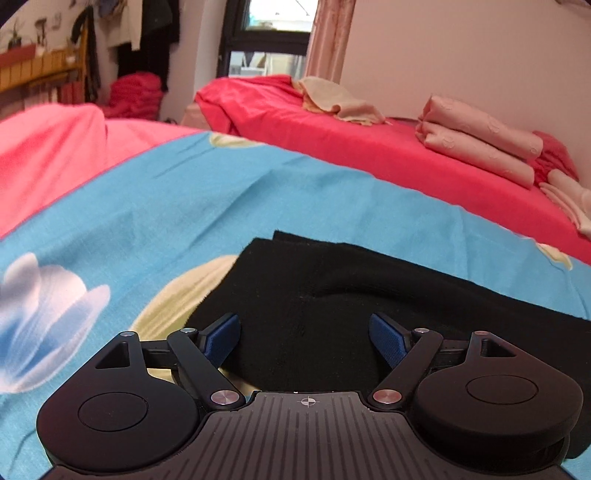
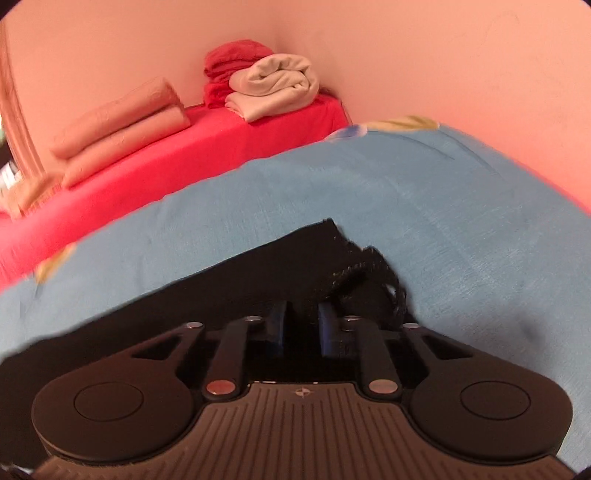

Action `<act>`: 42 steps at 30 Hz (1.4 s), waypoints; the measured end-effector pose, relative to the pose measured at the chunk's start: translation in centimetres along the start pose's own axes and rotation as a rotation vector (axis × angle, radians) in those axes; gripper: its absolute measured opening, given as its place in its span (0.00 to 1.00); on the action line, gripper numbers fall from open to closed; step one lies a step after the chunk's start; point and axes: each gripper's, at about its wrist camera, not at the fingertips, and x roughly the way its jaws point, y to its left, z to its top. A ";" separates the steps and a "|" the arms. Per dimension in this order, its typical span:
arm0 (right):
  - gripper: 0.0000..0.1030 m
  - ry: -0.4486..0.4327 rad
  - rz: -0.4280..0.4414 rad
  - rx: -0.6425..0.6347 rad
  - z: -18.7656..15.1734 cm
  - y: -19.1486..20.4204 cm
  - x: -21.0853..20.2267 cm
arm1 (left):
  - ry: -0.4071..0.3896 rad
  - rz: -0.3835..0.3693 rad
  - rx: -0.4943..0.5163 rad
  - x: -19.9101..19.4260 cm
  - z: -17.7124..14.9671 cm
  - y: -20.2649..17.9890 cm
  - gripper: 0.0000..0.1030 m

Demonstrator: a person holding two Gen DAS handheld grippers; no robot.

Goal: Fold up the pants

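Observation:
The black pants (image 1: 332,295) lie flat on a blue flowered bedsheet (image 1: 184,206), with a folded edge at their far left end. My left gripper (image 1: 304,334) is open, its blue pads on either side of the cloth just above it, holding nothing. In the right wrist view the pants (image 2: 207,295) stretch away to the left, and a bunched, frayed end (image 2: 369,280) rises by the fingers. My right gripper (image 2: 302,325) is nearly closed on the black fabric.
A red-covered bed (image 1: 369,147) runs along the wall behind, with folded pink blankets (image 1: 480,144), a beige cloth (image 1: 332,99) and rolled towels (image 2: 277,85). A pink cover (image 1: 48,155) lies at left. Hanging clothes (image 1: 147,33) and a window (image 1: 277,22) are far back.

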 end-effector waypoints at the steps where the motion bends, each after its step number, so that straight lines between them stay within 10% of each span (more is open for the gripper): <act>1: 0.08 -0.021 -0.002 -0.039 0.3 0.5 -0.9 | 0.003 0.013 0.006 0.1 0.0 -0.1 1.00; 8: 0.09 -0.192 0.057 -0.069 4.2 1.0 -4.1 | -0.009 0.021 -0.049 -0.1 -0.1 1.0 1.00; 13: 0.16 0.066 -0.059 -0.020 3.3 -1.0 3.4 | -0.016 0.038 -0.080 -0.3 -0.1 1.5 1.00; 15: 0.30 0.007 -0.030 0.025 3.4 -1.4 1.2 | -0.023 0.046 -0.093 -0.4 -0.1 1.8 1.00; 17: 0.68 -0.036 -0.023 0.018 3.5 -1.0 -1.5 | -0.027 0.053 -0.109 -0.5 -0.1 2.0 1.00; 19: 0.68 -0.058 -0.022 -0.067 3.4 0.9 -3.7 | -0.031 0.060 -0.121 -0.5 -0.1 2.2 1.00; 32: 0.66 0.055 0.660 -0.806 -6.8 38.8 -9.0 | -0.095 0.189 -0.203 -2.3 0.3 5.6 1.00; 40: 0.62 0.160 0.743 -1.005 -13.6 55.0 -5.3 | -0.072 0.175 -0.197 -2.0 0.5 5.9 1.00; 42: 0.35 0.203 0.721 -1.024 -15.0 56.1 -4.2 | -0.070 0.172 -0.198 -2.0 0.5 6.0 1.00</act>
